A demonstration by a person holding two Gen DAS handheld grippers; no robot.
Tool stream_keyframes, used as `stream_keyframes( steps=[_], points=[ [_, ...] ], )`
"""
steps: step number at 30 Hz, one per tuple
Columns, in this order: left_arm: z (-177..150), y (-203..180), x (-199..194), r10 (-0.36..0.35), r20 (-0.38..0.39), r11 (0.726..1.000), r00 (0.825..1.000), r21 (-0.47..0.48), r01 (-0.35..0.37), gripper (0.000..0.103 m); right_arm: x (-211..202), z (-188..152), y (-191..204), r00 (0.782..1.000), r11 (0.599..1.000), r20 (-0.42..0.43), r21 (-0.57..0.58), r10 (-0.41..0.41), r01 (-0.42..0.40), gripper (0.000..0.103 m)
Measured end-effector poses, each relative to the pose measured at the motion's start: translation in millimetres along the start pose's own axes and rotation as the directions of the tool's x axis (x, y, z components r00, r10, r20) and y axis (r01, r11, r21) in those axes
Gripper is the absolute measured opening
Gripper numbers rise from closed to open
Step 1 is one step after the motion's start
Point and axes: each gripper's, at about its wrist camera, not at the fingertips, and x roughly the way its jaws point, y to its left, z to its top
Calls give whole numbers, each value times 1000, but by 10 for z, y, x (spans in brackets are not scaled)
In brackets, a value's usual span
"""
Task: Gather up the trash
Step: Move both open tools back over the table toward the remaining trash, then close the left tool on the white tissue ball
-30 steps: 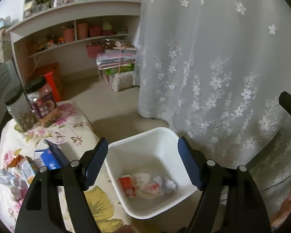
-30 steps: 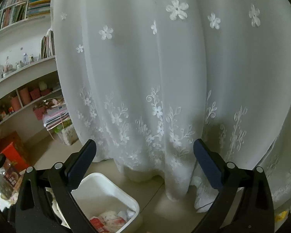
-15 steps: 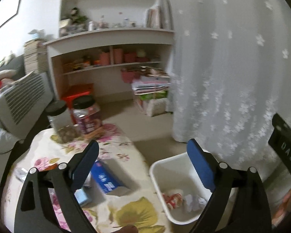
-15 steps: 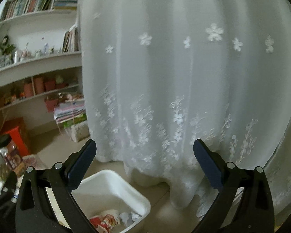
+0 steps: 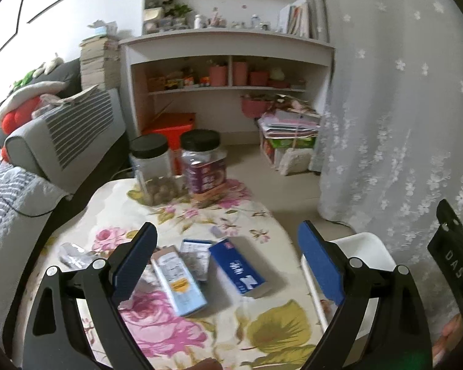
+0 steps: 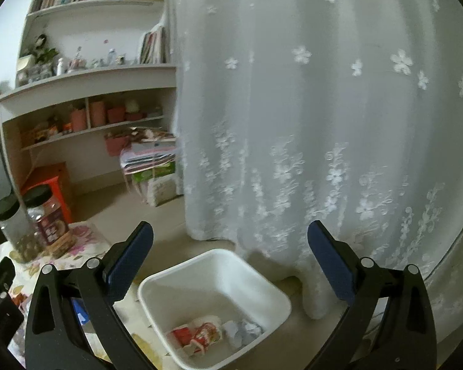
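The left gripper [image 5: 227, 259] has its two blue pads wide apart, and nothing is between them. It hangs over a table with a flowery cloth [image 5: 176, 212] on it. The cloth has big pink roses and yellow-green leaves.

Some trash lies on the cloth under that gripper. There is a blue box [image 5: 237, 266] with white letters, lying flat. Next to it is a pale blue carton [image 5: 179, 280] with a yellow spot on it, also lying flat. A small grey packet [image 5: 196, 257] sits between the two and touches them. A crinkly clear wrapper [image 5: 74, 254] lies off to the left, near the table's edge.

At the far end of the table stand two clear jars with black lids. One jar [image 5: 152, 172] has round brown things in the bottom. The other jar [image 5: 203, 169] has a purple label.

The right gripper [image 6: 230, 259] is wide open too and holds nothing. It hangs above a white bin [image 6: 216, 296] on the floor, just beside the table. The bin is square with round corners. Inside it are a red and white wrapper [image 6: 197, 334] and some crumpled white paper [image 6: 245, 330].

Behind the bin hangs a white curtain [image 6: 324, 123] with little flowers on it
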Motion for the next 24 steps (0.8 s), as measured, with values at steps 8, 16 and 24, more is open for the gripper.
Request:
stream_keyframes(
  steps=[8, 16, 24],
  points=[
    [-48, 380, 55, 66, -35, 997, 997, -25, -67, 90, -36, -76, 379, 997, 997, -38, -34, 71, -73, 96],
    [-107, 758, 124, 134, -72, 990, 988, -37, -137, 90, -82, -161, 762, 989, 989, -72, -61, 133, -137, 96],
    [-215, 1186, 246, 196, -141, 977, 970, -58, -206, 90, -124, -285, 1188, 971, 969, -120, -109, 208, -221, 96]
  ],
)
